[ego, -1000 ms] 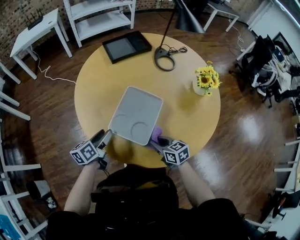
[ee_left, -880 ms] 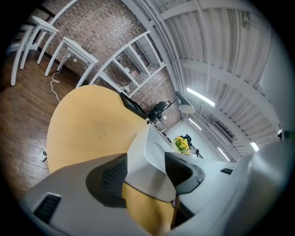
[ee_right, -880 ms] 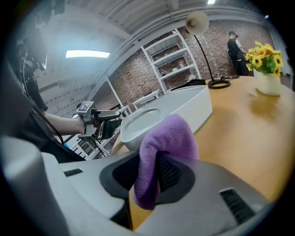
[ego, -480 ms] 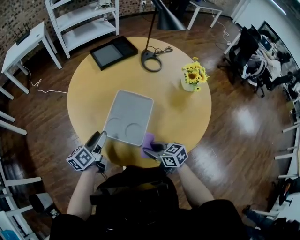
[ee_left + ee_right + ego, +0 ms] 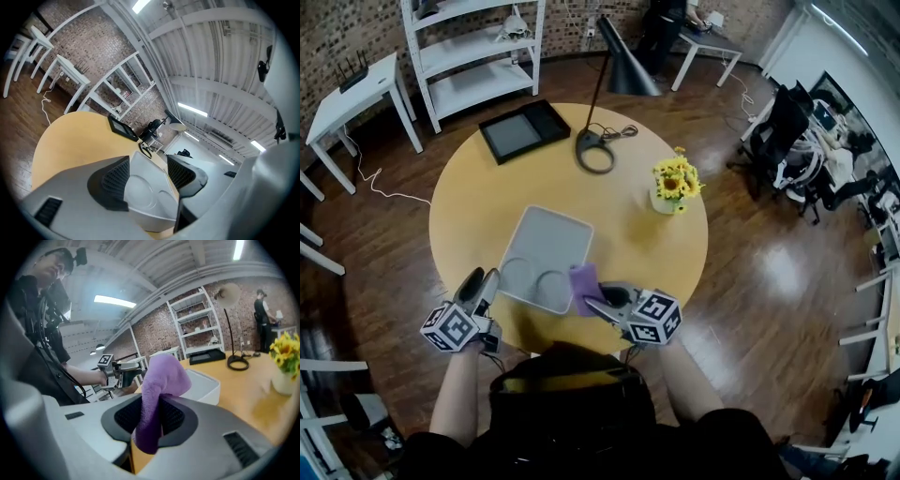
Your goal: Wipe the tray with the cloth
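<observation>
The round table (image 5: pixel 642 248) carried the grey tray (image 5: pixel 548 242) close to its near edge, left of centre. The left claw (image 5: pixel 481 278) hung released just off that edge by the tray's near left corner, with the tray lined up between its jaws but untouched. The right claw (image 5: pixel 598 302) was clenched on the purple cloth (image 5: pixel 584 282), which sat over the tray's near right corner. Wiping looked about to begin. Next, the cloth would need pressing onto the tray and sweeping across.

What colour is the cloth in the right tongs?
Purple, a soft lilac. The cloth shows best in the right gripper view.
</observation>
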A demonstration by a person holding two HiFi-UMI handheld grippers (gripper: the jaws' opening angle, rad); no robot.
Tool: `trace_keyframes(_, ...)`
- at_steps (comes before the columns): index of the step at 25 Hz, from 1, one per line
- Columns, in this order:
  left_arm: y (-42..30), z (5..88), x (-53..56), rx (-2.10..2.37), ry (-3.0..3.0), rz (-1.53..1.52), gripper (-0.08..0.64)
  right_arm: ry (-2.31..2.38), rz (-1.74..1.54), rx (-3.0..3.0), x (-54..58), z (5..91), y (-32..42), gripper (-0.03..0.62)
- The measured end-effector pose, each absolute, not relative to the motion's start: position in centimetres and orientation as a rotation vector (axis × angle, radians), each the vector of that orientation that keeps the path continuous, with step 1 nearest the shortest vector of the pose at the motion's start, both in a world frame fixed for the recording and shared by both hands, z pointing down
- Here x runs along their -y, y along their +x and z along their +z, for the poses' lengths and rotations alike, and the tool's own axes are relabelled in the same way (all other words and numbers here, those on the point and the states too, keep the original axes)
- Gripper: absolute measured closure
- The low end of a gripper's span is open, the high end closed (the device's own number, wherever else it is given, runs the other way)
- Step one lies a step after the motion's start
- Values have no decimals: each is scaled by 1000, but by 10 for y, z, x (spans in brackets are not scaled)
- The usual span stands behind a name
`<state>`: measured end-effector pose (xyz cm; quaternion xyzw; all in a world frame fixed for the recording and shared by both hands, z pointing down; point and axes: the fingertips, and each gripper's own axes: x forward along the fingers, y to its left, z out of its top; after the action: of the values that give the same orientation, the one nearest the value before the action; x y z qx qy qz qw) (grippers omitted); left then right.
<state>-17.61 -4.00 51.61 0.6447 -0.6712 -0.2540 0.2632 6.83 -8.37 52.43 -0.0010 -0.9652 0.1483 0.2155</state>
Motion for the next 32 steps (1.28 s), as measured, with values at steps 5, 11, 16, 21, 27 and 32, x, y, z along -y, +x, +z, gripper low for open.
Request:
trace_keyframes(5,-146,468,61,1886,1916,-621,337,233,223,2626,146,503,104,499)
trace_keyframes(11,-93,431,81,1935,2059,-511,337,451,124,2404,211,522,165,487)
trace_keyframes(16,-79,428,86,1976,2010,-550,337,497,174,2345,238,541,190,451)
trace_keyframes(21,-75,432,84,2029,1933,-547,337,537,206,2427,265,530,199,451)
trace_keyframes(27,-79,426,86,2073,1889,-520,337,591,372,2620,286,499,203,455)
trace_keyframes(32,-91,418,73,2112,1841,-533,337,592,549,2729,285,478,205,506)
